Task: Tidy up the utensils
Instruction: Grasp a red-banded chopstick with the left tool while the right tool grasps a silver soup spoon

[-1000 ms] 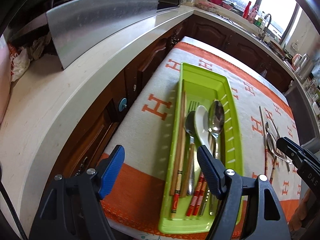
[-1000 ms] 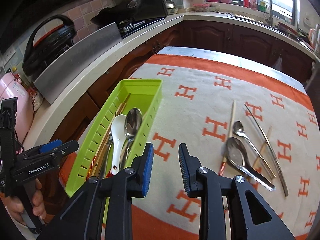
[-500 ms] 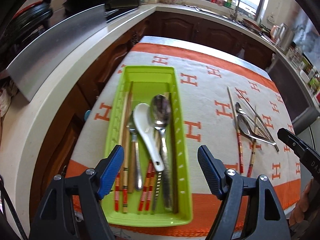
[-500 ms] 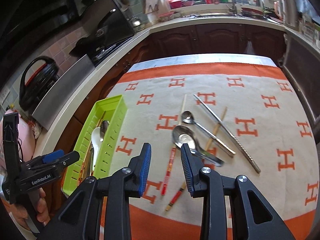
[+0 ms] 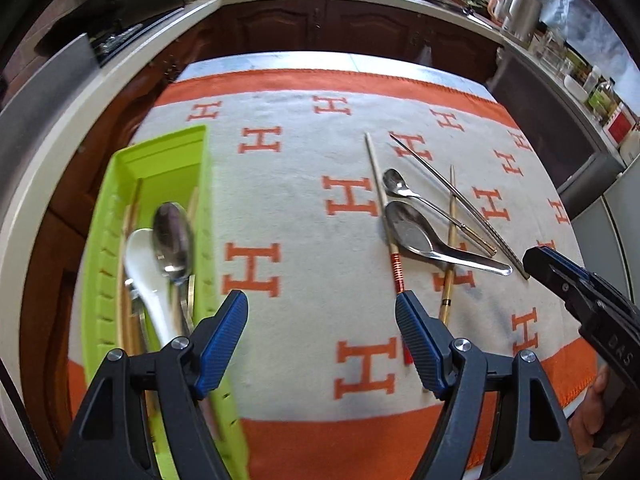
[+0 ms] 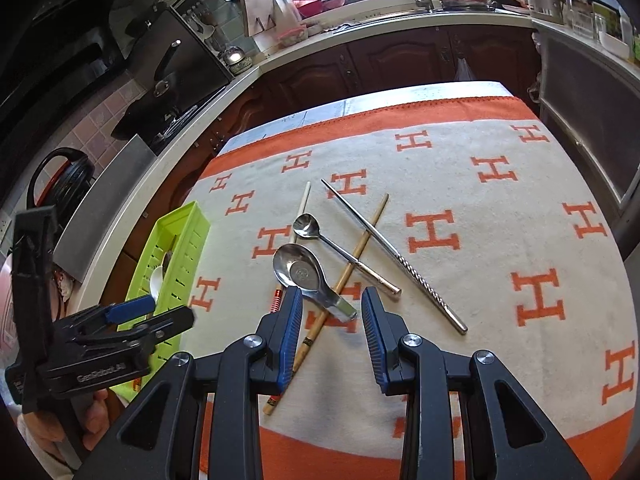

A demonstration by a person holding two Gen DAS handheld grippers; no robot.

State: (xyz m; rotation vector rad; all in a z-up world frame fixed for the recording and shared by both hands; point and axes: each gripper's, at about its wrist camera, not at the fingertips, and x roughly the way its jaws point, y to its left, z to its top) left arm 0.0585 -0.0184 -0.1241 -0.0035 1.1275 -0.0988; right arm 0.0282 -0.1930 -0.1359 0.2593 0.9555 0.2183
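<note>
The right gripper [image 6: 330, 316] hangs above an orange and cream blanket [image 6: 500, 184] printed with letter H shapes, its 2 blue-padded jaws partly apart and pinching nothing. Seen from its own camera, the handle end of a wide metal spoon [image 6: 304, 276] lies below the gap between the jaws.

That wide spoon is the centre of a loose pile of utensils on the blanket. Just beyond it lies a small metal spoon [image 6: 340, 248], bowl pointing away from the camera. A bamboo chopstick [image 6: 352, 264] runs slantwise under both spoon handles. To the right of the spoons lies a metal chopstick [image 6: 392, 256] with a twisted grip, crossing the bamboo chopstick near its far end. To the left of the wide spoon lies a chopstick with a red-banded handle [image 5: 386, 216], its shaft touching the spoon bowl.

The left gripper [image 5: 320, 316] is spread wide and holds nothing. It hovers over bare blanket between the pile and a lime green tray [image 5: 168, 152].

The tray sits well to the left of the pile, at the blanket's edge. Inside it lie a white ceramic spoon [image 5: 142, 264], a metal spoon [image 5: 173, 236] and several chopsticks, blurred in the left camera view.

A dark wood kitchen counter [image 6: 360, 28] curves around behind the blanket.
</note>
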